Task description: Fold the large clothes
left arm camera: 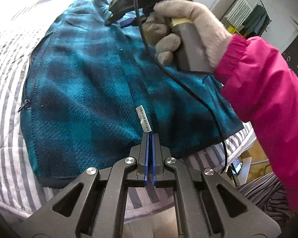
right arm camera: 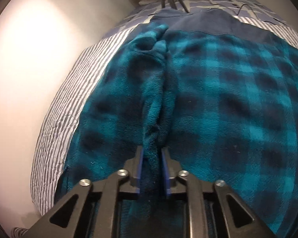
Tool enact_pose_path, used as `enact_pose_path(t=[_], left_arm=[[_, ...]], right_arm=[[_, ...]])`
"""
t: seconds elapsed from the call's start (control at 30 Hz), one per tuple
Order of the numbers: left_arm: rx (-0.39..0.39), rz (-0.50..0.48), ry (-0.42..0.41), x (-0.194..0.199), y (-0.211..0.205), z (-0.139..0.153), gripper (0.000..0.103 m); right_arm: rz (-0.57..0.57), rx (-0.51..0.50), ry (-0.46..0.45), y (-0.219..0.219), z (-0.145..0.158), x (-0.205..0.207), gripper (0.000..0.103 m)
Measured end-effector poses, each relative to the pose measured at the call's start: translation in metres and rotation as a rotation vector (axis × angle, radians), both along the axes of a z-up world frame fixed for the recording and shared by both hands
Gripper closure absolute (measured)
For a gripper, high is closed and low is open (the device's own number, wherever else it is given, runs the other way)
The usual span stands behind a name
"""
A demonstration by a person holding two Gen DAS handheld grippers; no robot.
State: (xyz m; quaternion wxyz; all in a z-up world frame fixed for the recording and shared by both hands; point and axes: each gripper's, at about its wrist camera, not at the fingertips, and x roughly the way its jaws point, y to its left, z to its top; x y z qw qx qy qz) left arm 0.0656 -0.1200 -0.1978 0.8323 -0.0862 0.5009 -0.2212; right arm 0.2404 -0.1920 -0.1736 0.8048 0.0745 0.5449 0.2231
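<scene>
Teal-and-navy plaid fleece jacket [left arm camera: 85, 83] lies spread on a grey-and-white striped quilt [left arm camera: 6, 91] covering the bed.

Left wrist view:
- Left gripper [left arm camera: 150, 136] has its 2 blue pads pressed flat together, tips at the base of a small grey woven label [left arm camera: 142, 119] on the jacket's centre seam near the hem. Whether the label or a pinch of fleece is caught between the pads cannot be told; the jaws are fully closed.
- A hand in a beige fuzzy glove [left arm camera: 190, 31], with a bright pink sleeve [left arm camera: 268, 91], holds the grey handle of the right gripper [left arm camera: 111, 18], whose tips dip into the fleece at the far end.
- A thin black cable [left arm camera: 176, 83] trails across the jacket.

Right wrist view:
- Right gripper [right arm camera: 151, 152] stands narrow, its pads clamped on a bunched ridge of the fleece that runs away from the camera up the garment.
- Jacket fills most of the frame; striped quilt shows at left, a pale wall [right arm camera: 29, 59] beyond.

Judgement: grasp step of a fold, both ends of the centre line pinched. Next move calls for lifting both points together, keeping the line taut, and carrying 1 half over the other. Risk: the left pinch looks shallow and may slip.
</scene>
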Motion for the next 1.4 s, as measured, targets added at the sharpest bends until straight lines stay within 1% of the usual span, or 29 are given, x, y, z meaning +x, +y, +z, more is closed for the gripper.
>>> enact_pose_path(t=[0.07,0.1,0.17,0.23,0.3,0.37,0.43,0.5,0.53,0.6,0.7,0.73,0.77,0.8,0.87,0.93,0.97,1.03,1.07,1.13,1.17,1.2,1.23,1.3,1.4], left_arm=[[0.008,-0.014,-0.018,-0.003,0.0,0.002,0.103],[0.001,-0.015,-0.02,-0.005,0.001,0.004,0.103],[-0.008,-0.03,-0.007,-0.011,0.005,0.009,0.103],[-0.027,-0.049,-0.002,-0.02,0.015,0.018,0.103],[-0.026,-0.057,-0.033,-0.037,0.029,0.034,0.102],[-0.001,-0.037,-0.072,-0.04,0.042,0.048,0.102],[0.03,0.005,-0.112,-0.036,0.061,0.058,0.102],[0.075,0.06,-0.113,-0.017,0.076,0.058,0.102],[0.083,0.087,-0.091,-0.005,0.083,0.053,0.102],[0.109,0.107,-0.039,0.015,0.089,0.035,0.102],[0.163,0.093,0.028,0.025,0.09,0.0,0.102],[0.178,0.086,0.038,0.025,0.085,-0.011,0.102],[0.169,0.088,0.006,0.021,0.085,-0.015,0.102],[0.183,0.082,-0.004,0.019,0.082,-0.015,0.102],[0.211,0.07,0.005,0.021,0.078,-0.008,0.102],[0.191,0.08,-0.01,0.019,0.077,0.005,0.102],[0.183,0.08,-0.034,0.019,0.074,0.016,0.102],[0.162,0.07,-0.091,0.013,0.07,0.037,0.102],[0.15,0.065,-0.112,0.01,0.068,0.047,0.1],[0.116,0.053,-0.162,0.005,0.063,0.069,0.083],[0.092,0.043,-0.191,0.002,0.059,0.08,0.065],[0.072,0.033,-0.216,0.0,0.055,0.09,0.05],[0.061,0.026,-0.233,0.002,0.052,0.097,0.047],[0.041,-0.006,-0.258,0.005,0.041,0.11,0.046],[0.012,-0.036,-0.253,0.015,0.034,0.12,0.046]], right_arm=[[-0.001,-0.043,-0.05,-0.002,0.014,-0.009,0.075],[0.009,-0.037,-0.065,-0.002,0.02,-0.013,0.075],[0.078,0.0,-0.101,0.003,0.035,-0.032,0.075],[0.153,0.023,-0.131,0.01,0.044,-0.052,0.075],[0.214,0.034,-0.132,0.02,0.044,-0.072,0.075],[0.237,0.042,-0.121,0.023,0.038,-0.089,0.075],[0.231,0.035,-0.11,0.024,0.029,-0.098,0.075],[0.221,0.028,-0.086,0.022,0.016,-0.106,0.075],[0.221,0.024,-0.071,0.023,0.009,-0.11,0.075],[0.206,-0.01,-0.063,0.025,-0.002,-0.117,0.076],[0.189,-0.031,-0.092,0.028,-0.007,-0.12,0.076],[0.185,-0.042,-0.096,0.03,-0.006,-0.122,0.076],[0.183,-0.049,-0.095,0.03,-0.004,-0.124,0.076],[0.182,-0.05,-0.091,0.031,-0.003,-0.125,0.076],[0.159,-0.05,-0.089,0.026,0.006,-0.13,0.074],[0.129,-0.046,-0.125,0.013,0.02,-0.134,0.066],[0.107,-0.041,-0.154,0.003,0.03,-0.14,0.063],[0.071,-0.026,-0.193,-0.02,0.046,-0.151,0.051],[0.043,-0.016,-0.211,-0.035,0.055,-0.158,0.05],[-0.003,-0.005,-0.226,-0.059,0.068,-0.165,0.045],[-0.024,-0.008,-0.229,-0.073,0.074,-0.171,0.044],[-0.036,-0.017,-0.232,-0.081,0.077,-0.174,0.044],[-0.055,-0.043,-0.239,-0.096,0.083,-0.18,0.044],[-0.084,-0.097,-0.235,-0.123,0.09,-0.189,0.042],[-0.146,-0.134,-0.217,-0.165,0.096,-0.197,0.04]])
